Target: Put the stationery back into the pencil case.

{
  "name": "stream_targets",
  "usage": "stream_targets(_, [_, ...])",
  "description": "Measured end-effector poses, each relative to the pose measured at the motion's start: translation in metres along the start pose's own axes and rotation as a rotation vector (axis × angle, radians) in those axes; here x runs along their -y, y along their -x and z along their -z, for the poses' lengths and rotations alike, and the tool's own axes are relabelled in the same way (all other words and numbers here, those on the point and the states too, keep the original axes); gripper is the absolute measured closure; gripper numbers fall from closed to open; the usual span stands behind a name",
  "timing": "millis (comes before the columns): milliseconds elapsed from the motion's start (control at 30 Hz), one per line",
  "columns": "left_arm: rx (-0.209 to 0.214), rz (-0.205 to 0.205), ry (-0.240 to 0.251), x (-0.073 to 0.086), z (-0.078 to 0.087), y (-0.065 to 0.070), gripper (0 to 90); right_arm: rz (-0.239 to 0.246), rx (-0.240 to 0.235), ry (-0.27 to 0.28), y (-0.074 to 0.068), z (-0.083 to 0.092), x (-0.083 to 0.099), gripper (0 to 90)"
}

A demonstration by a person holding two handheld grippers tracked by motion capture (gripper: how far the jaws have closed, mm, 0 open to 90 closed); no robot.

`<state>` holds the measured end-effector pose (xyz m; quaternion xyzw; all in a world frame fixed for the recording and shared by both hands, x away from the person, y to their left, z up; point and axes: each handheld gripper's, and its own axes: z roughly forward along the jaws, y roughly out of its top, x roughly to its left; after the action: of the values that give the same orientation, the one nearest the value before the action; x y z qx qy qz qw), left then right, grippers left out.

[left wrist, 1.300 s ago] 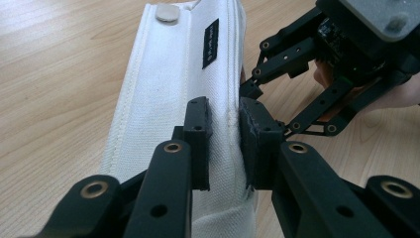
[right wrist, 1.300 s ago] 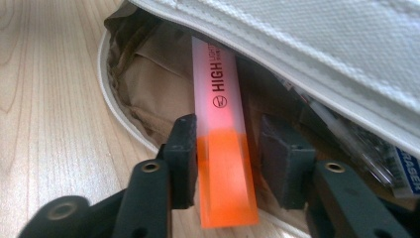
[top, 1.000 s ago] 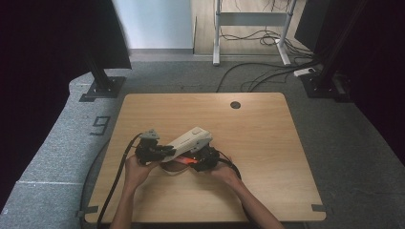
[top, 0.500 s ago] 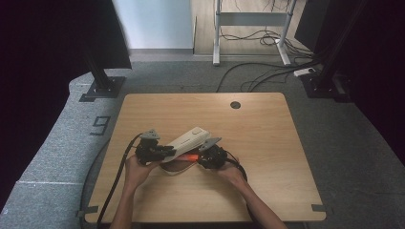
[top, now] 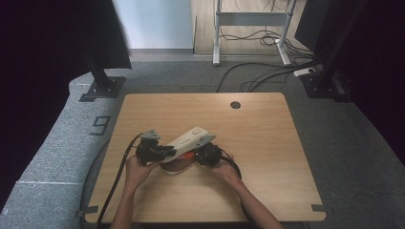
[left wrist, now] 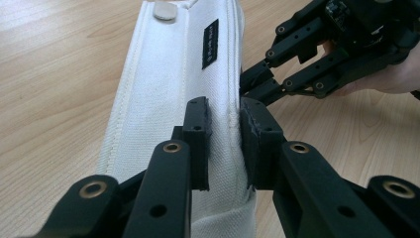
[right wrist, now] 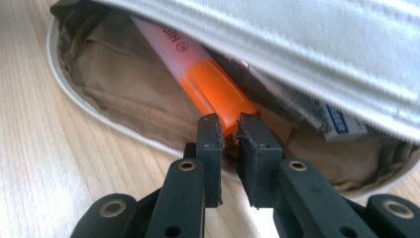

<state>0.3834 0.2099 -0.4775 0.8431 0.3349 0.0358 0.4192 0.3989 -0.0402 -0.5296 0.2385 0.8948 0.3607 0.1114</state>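
High view: wooden table (top: 267,143) w/ rounded corners and a dark round hole near its far edge. White fabric pencil case (top: 190,141) sits left of centre toward the near side, lying at an angle, between both grippers. Person's forearms enter from bottom edge, hands converging on the case.

Left gripper view: case is woven white canvas w/ stitched seams, a small black label and a pale round snap at its far end. Left gripper (left wrist: 224,141) has its jaws pinching a raised fold of the top flap; black pads look rough and worn. Right gripper (left wrist: 317,59) is just beside the case's edge, held by a hand (left wrist: 396,74).

Right gripper view: case mouth is open, beige lining inside, soft and creased. Orange highlighter (right wrist: 198,79) w/ glossy plastic body lies slanted inside, pale pink toward the far end w/ printed text. Right gripper (right wrist: 229,133) jaws are nearly together, nipping the highlighter's near orange end. A white item w/ blue lettering (right wrist: 339,126) lies in the case beside it.

Left hand (top: 136,167) and right hand (top: 224,167) rest low over the tabletop, cables trailing back.
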Motion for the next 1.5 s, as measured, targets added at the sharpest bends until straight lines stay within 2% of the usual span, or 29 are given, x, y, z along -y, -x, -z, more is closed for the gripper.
stream_targets(433, [0.000,-0.003,-0.009,0.001,-0.005,0.001,73.7,-0.012,0.010,0.005,0.002,-0.015,-0.010,77.7])
stream_targets(500, [0.003,-0.001,-0.010,0.002,-0.005,0.001,73.6,-0.016,0.007,-0.001,0.002,-0.014,-0.011,75.6])
stream_targets(867, [0.005,-0.006,-0.020,0.004,-0.011,0.002,72.3,-0.040,-0.026,0.004,0.008,0.007,0.004,57.8])
stream_targets(1200, [0.005,-0.016,-0.028,0.008,-0.017,0.006,68.7,-0.074,-0.024,0.014,0.018,0.027,0.018,50.3])
stream_targets(1500, [0.015,-0.026,-0.054,0.011,-0.026,0.010,64.0,-0.099,-0.006,0.015,0.025,0.034,0.027,46.7])
